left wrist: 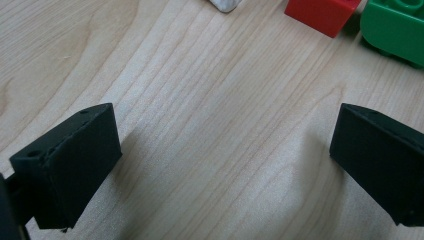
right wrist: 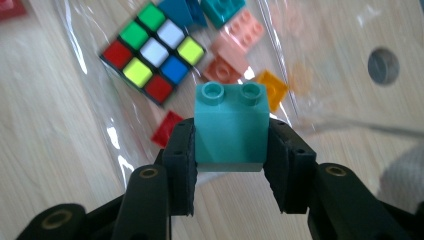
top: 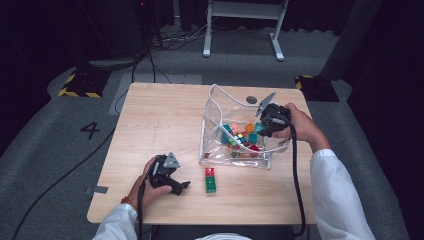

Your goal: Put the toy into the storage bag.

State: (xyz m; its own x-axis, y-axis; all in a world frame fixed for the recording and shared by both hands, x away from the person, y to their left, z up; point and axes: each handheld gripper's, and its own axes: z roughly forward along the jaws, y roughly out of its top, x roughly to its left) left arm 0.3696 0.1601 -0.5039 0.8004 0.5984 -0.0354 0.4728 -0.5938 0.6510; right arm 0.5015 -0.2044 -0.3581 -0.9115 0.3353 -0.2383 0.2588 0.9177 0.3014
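The left gripper (top: 172, 179) sits low over the near part of the tabletop (top: 150, 115), held in the person's left hand (top: 144, 186), its white sleeve entering from the bottom edge. Its fingers (left wrist: 70, 165) stand wide apart — nothing lies between them. The right gripper (right wrist: 230, 165) is held farther out by the right hand (top: 299, 125), forearm stretched forward in a white sleeve; its fingers (right wrist: 181, 165) are clamped on a teal brick (right wrist: 230, 125) — one pad on each side.

Bare table (top: 150, 115) lies open left of the clear bag (top: 215, 107), whose walls hem the blocks inside.
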